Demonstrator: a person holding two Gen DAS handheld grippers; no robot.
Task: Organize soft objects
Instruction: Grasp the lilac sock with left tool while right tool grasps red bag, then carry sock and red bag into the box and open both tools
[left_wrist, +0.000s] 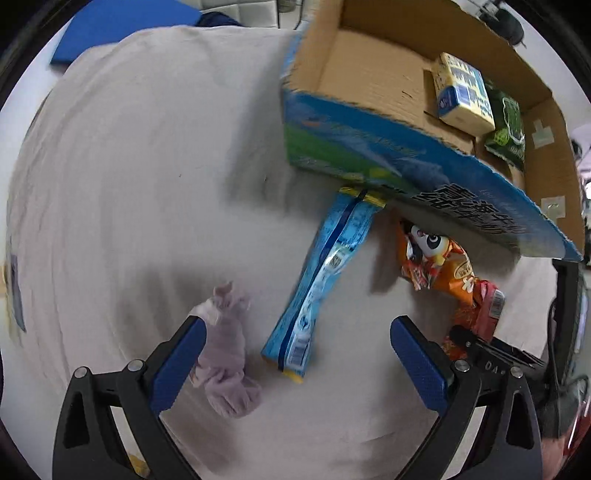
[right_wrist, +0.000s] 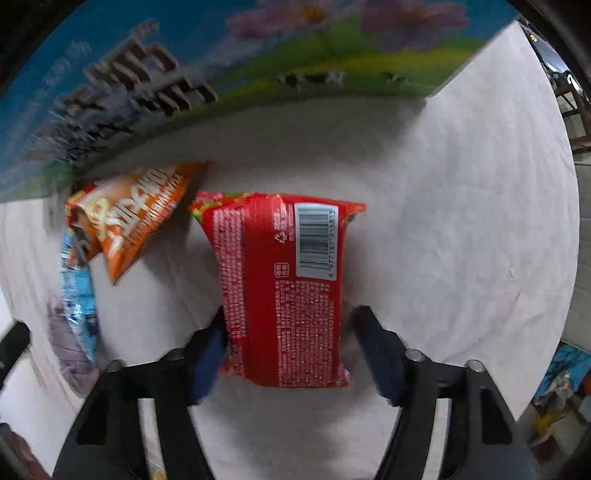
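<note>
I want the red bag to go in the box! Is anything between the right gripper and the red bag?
No. The right gripper is open, and the red bag already lies between its fingers on the cloth. Nothing covers it. The orange bag lies off to the left, beside the box.

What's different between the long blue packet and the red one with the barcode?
The blue packet is long and narrow; the red packet is broad and blocky. The blue packet's far end reaches the cardboard box; the red packet lies clear of it. The red packet sits between the right gripper's open fingers; the blue lies ahead of the open left gripper. Both rest on the white cloth.
</note>
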